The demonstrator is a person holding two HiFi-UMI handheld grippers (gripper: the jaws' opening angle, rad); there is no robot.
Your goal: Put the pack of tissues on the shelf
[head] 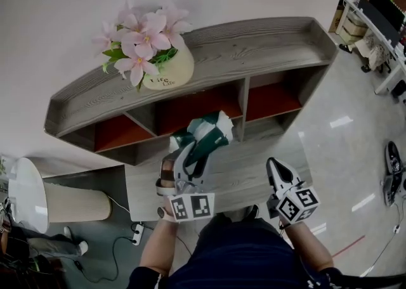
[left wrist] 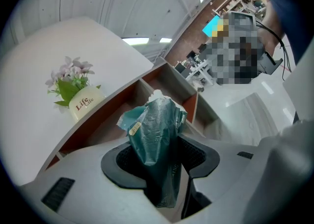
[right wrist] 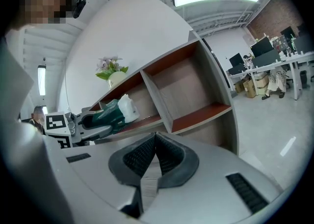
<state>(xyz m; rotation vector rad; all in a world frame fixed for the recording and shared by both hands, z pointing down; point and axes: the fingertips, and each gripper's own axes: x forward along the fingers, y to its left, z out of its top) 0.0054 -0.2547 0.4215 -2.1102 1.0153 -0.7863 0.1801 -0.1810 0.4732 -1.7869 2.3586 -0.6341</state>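
The pack of tissues is dark green with a white end. My left gripper is shut on it and holds it up in front of the middle compartment of the grey shelf. In the left gripper view the crumpled pack stands pinched between the two black pads, with the shelf behind it. My right gripper hovers lower right, off the shelf front, shut with nothing in it. In the right gripper view its tips meet, and the pack shows at the left, level with a shelf board.
A cream pot of pink flowers stands on the shelf top at the left. The compartments have red floors. A grey wood surface lies below the grippers. A white round top and a beige cylinder sit at the left. Desks stand far right.
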